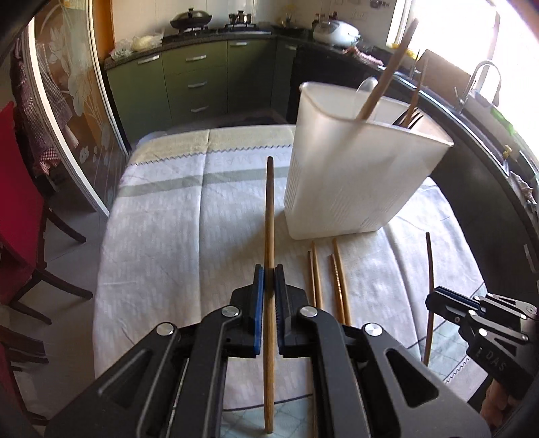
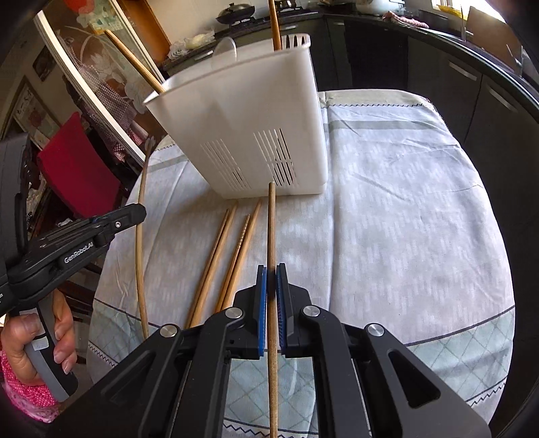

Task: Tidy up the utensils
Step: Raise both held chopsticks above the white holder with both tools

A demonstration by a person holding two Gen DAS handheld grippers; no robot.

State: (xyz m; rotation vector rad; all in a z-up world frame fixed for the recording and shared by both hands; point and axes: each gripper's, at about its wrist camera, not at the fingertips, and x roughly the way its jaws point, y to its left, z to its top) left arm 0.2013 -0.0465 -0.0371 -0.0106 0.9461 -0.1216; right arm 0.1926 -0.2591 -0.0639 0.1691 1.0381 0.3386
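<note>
Holding: left claw (image 1: 269, 269) clamps one chopstick (image 1: 269, 209); right claw (image 2: 271, 269) clamps another chopstick (image 2: 271, 229).
Axis: each stick lies along its claw's fingers, tip pointing far.
Holder (image 1: 357, 175): far-right of left claw, I judge; left claw nearer.

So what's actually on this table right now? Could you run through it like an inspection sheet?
Surface: table under a pale patterned cloth, slightly creased.
Job's things: white slotted utensil holder standing upright, already holding chopsticks and other utensils; four loose chopsticks lying on the cloth in front of it.
Clutter: nothing seen.
Grippers: left gripper shut on one chopstick; right gripper shut on another chopstick. Both are hand-held.
Cables: nothing seen.
Surroundings: kitchen with green cabinets, a wok on the hob, a sink tap, a red chair.
</note>
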